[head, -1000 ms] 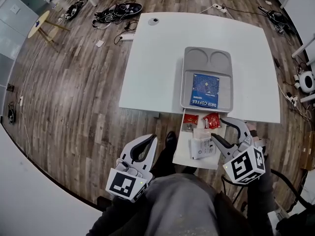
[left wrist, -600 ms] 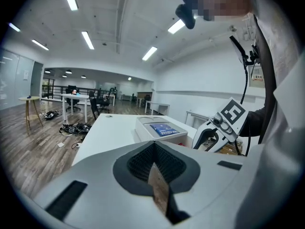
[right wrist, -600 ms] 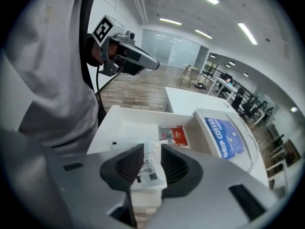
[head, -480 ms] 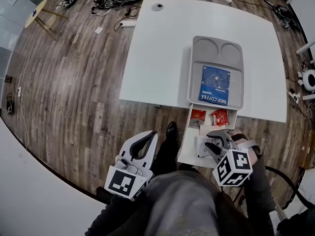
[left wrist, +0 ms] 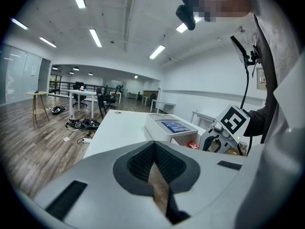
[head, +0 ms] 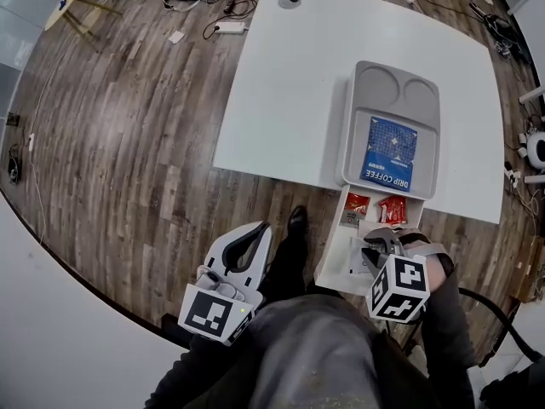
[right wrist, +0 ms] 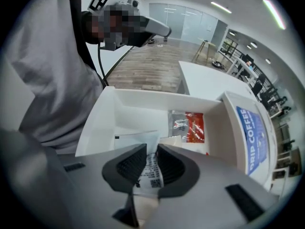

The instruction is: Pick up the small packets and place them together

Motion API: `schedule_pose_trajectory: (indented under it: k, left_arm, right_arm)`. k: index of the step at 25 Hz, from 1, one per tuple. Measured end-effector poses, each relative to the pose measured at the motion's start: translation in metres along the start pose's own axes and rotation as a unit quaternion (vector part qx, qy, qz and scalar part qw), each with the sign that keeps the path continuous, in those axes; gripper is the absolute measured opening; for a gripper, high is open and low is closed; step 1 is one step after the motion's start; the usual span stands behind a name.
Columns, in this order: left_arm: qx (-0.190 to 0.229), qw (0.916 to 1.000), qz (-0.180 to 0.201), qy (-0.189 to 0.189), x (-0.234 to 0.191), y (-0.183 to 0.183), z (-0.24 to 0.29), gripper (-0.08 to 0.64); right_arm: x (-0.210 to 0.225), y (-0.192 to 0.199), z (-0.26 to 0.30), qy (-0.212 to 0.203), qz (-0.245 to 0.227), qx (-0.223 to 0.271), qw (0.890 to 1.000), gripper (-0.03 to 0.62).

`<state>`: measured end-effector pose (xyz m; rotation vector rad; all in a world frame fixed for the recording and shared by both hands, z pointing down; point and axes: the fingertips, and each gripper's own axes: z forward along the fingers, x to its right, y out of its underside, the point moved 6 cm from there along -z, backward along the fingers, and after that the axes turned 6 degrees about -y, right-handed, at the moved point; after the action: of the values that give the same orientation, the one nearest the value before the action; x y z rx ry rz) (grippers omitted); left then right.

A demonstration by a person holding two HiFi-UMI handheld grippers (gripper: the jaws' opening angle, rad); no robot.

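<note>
The right gripper [right wrist: 151, 159] points steeply down into the white drawer [right wrist: 102, 123]. Its jaws have just been closing and pinch the white packet [right wrist: 138, 138] at the drawer's near end. The red packets [right wrist: 195, 127] lie straight beyond at the far end, just short of the tray [head: 348, 135]. The left gripper [left wrist: 155, 163], jaws together and empty, hangs well off to the left, so the carry likely falls to the right.

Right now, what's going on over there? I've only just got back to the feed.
A person is working with two handheld grippers. The right gripper points down into the white drawer at the table's near edge. Its jaws have just been closing on a white packet, which now sits pinched between the pads. The red packets lie further back in the same drawer, untouched. The left gripper is shut and empty beside the person's lap.
</note>
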<state>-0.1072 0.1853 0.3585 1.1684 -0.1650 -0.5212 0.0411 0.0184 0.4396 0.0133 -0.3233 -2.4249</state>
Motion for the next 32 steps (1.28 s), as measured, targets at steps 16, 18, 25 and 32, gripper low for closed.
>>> schedule_pose_trajectory:
  k: [16, 18, 25, 32]
  left_arm:
    - [0.036, 0.9986, 0.033, 0.018, 0.03, -0.017, -0.018, -0.003]
    - [0.042, 0.998, 0.04, 0.025, 0.041, -0.02, -0.022, -0.003]
    - [0.053, 0.9954, 0.056, 0.056, 0.062, -0.026, -0.021, -0.003]
    - [0.049, 0.9955, 0.051, 0.063, 0.052, -0.029, -0.01, -0.003]
  right_arm:
    - [-0.009, -0.019, -0.076, 0.138, 0.043, 0.147, 0.979, 0.02]
    - [-0.015, -0.016, -0.086, 0.152, 0.051, 0.16, 0.974, 0.02]
    - [-0.022, 0.002, -0.104, 0.194, 0.084, 0.17, 0.962, 0.02]
    - [0.002, 0.009, -0.12, 0.225, 0.115, 0.177, 0.951, 0.02]
